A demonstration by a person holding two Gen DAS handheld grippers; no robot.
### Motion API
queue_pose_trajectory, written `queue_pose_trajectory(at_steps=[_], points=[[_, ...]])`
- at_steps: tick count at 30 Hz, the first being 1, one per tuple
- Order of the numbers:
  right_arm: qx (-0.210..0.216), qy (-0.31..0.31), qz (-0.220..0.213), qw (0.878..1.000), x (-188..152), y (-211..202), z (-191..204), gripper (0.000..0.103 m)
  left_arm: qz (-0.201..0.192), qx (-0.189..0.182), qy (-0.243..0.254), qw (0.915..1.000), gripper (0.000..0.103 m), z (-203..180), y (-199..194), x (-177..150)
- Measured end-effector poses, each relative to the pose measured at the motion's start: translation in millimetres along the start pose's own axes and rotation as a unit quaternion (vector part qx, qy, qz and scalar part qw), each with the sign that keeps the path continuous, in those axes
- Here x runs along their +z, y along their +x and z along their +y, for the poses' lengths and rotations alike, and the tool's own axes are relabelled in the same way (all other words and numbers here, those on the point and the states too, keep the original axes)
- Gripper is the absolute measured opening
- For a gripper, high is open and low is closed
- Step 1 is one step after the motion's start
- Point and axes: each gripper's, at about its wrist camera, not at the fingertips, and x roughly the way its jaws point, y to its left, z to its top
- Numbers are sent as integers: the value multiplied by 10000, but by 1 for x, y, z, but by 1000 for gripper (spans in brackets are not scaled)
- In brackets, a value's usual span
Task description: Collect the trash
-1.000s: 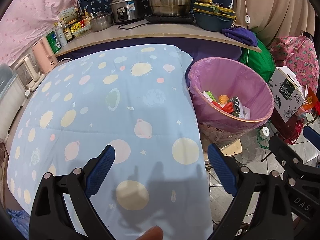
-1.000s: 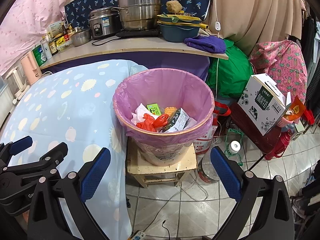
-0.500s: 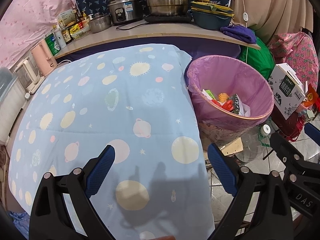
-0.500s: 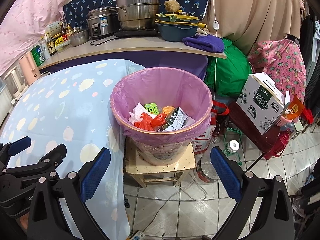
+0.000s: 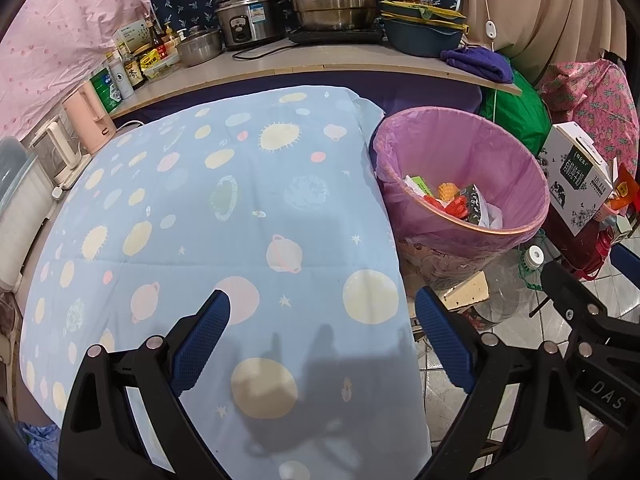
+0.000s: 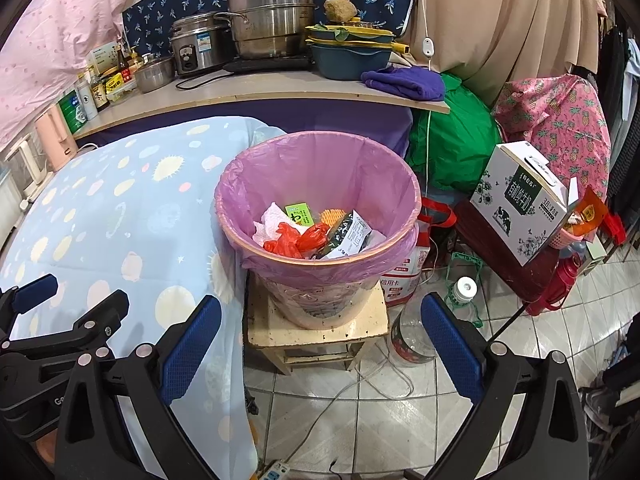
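L wrist view: left gripper (image 5: 322, 336), black frame w/ blue textured pads, jaws spread wide, nothing between them; sits at bottom centre over the light-blue planet-print cloth (image 5: 224, 216) that fills the centre-left of frame. Round bin lined w/ pink plastic bag (image 5: 460, 164) at centre right, just beside the cloth's right edge; trash inside (image 5: 456, 200): red plastic, green pack, paper. Part of right gripper at lower right edge. R wrist view: right gripper (image 6: 320, 344) at bottom, jaws likewise spread, empty, above tiled floor (image 6: 360, 412). Bin (image 6: 320, 160) at centre, standing on small pale wooden stool (image 6: 320, 330). White printed carton (image 6: 520, 200) at right, apart from bin. Steel pots (image 6: 272, 12) on shelf, top centre.
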Motion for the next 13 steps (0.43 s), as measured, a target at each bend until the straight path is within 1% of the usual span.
queue_pose_trajectory(at_steps=[13], points=[[-16,31,-12,10000,-1,0,-1,96,-5,-51,24,10000,89,-2,2,-1]])
